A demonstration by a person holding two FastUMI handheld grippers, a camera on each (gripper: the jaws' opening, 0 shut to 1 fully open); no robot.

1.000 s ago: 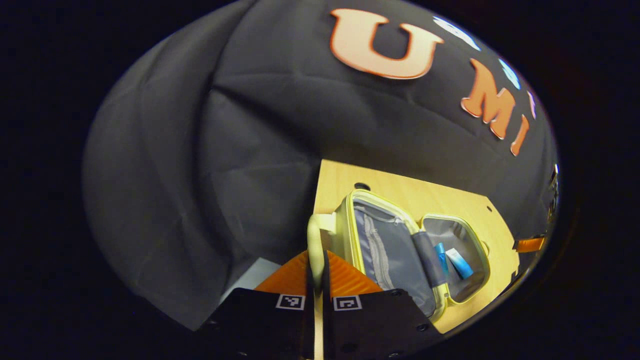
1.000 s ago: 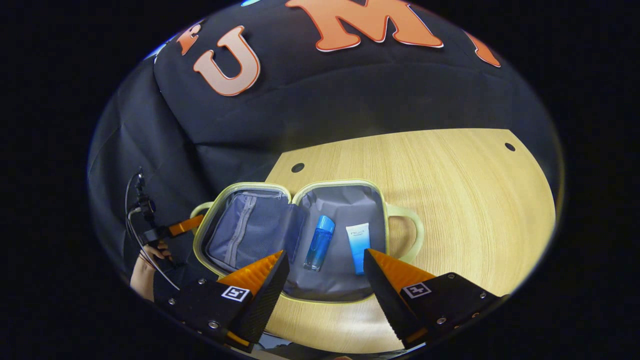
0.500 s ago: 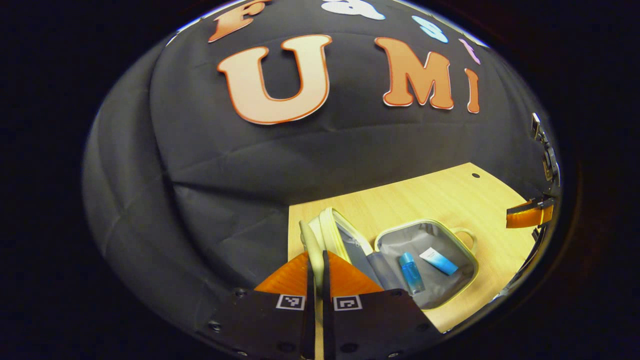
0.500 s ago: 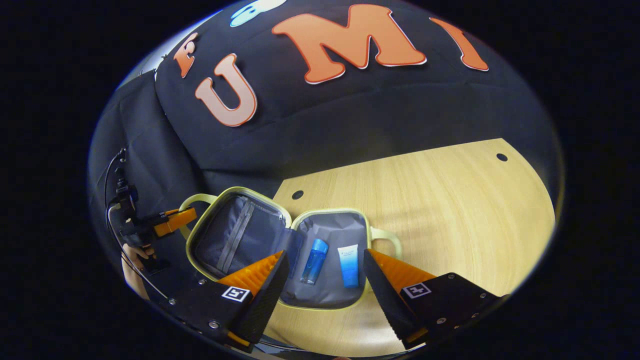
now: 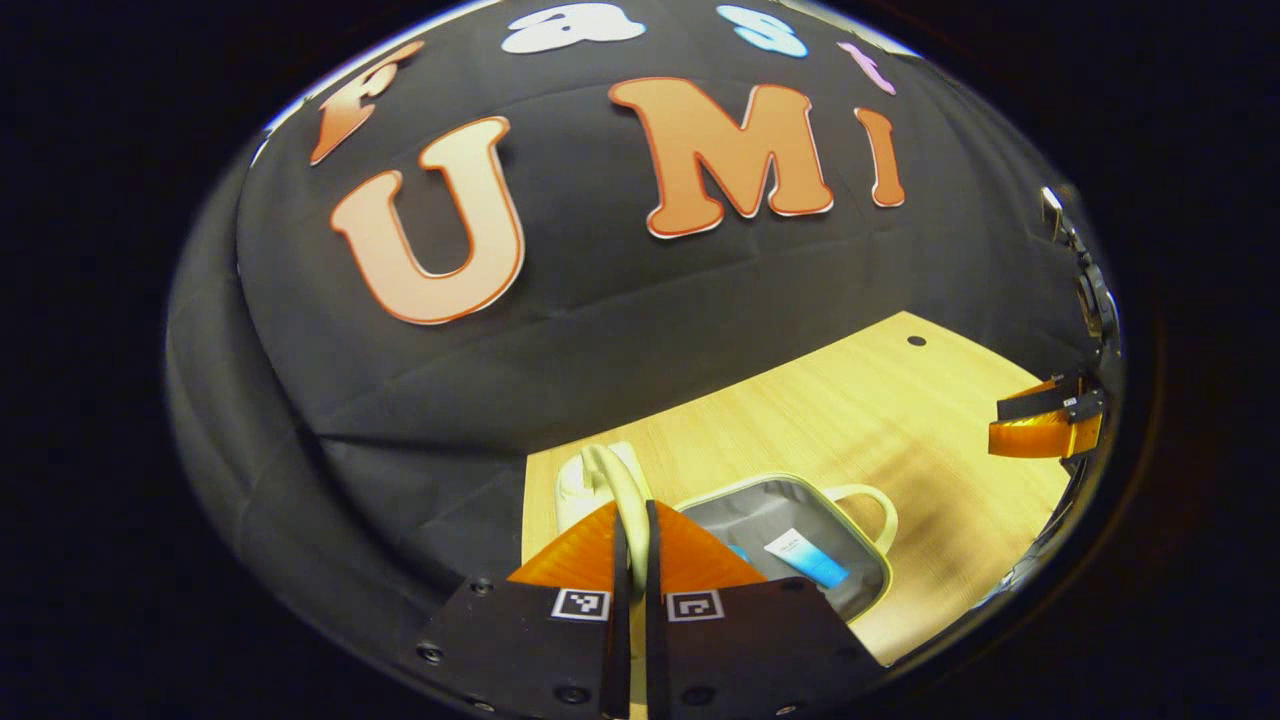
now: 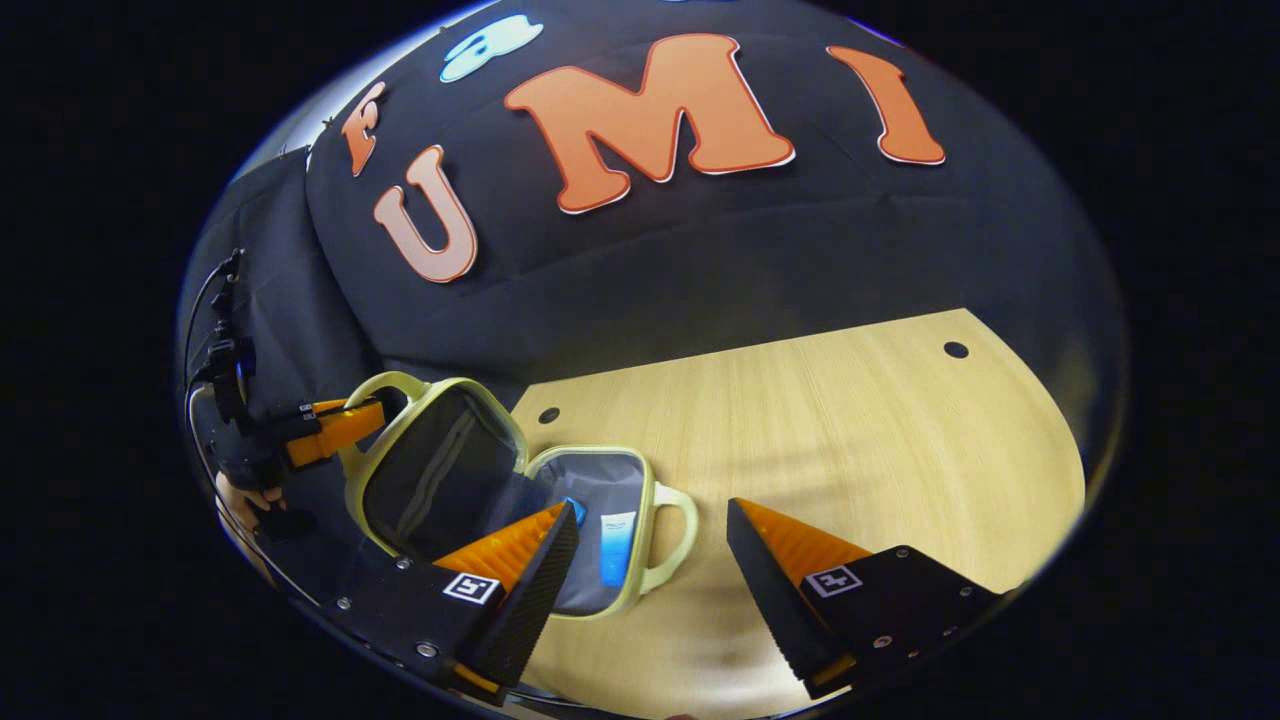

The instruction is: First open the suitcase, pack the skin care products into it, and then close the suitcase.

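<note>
The small pale-yellow suitcase (image 6: 645,530) sits at the left end of the wooden table (image 6: 820,450). Its grey-lined lid (image 6: 440,470) is tilted up over the base. In the base lie a white-and-blue tube (image 6: 615,550) and a blue bottle (image 6: 573,505), the bottle mostly hidden behind my right finger. My left gripper (image 5: 632,510) is shut on the lid's handle (image 5: 612,470); it also appears off to the left as the left gripper (image 6: 330,430). My right gripper (image 6: 650,560) hangs open above the table just right of the case, holding nothing.
The base's own handle (image 6: 680,530) juts toward the bare tabletop on the right. A hand (image 6: 245,495) and cables (image 6: 225,330) are at the far left. Small round holes (image 6: 955,350) mark the table. The right gripper (image 5: 1045,425) appears far right in the left gripper view.
The lid has swung up from lying flat to a steep tilt over the base, carried by my left gripper. My right gripper has drawn back to the right of the case.
</note>
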